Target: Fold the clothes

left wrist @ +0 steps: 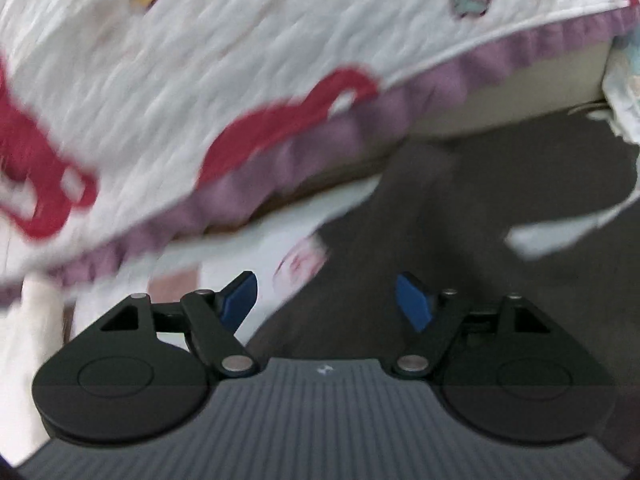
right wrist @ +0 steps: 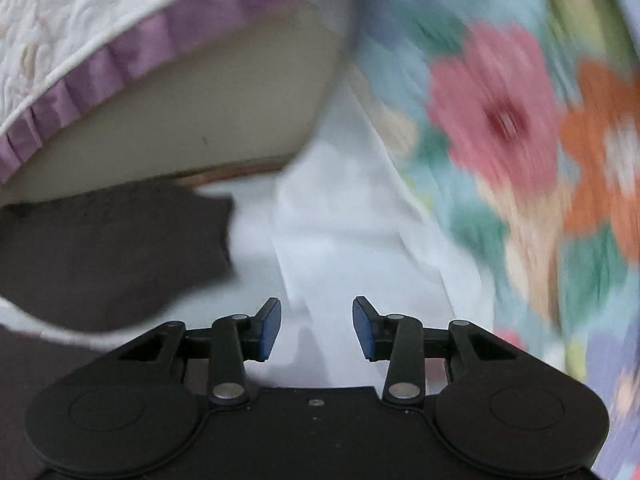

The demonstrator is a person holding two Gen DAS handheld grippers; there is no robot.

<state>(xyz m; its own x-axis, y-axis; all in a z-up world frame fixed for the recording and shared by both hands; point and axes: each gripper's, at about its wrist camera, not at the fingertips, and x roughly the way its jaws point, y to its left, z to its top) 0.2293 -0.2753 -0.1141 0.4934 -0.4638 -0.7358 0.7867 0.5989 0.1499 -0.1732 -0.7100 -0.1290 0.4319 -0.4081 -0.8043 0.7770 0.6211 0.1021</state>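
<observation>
Pretty clearly a bedroom at home. A white quilted bedspread [left wrist: 240, 40] with red and strawberry patches and a purple ruffled edge [right wrist: 132, 52] fills the upper left of both views, and a flowery blanket [right wrist: 520, 140] sits right.

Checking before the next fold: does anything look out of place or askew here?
Nothing damaged or spilled. The dark garment lies crumpled, not flat, below the quilt's purple ruffle. Both the left claw and right claw are open and empty.

No text, label or number can be read anywhere.
</observation>
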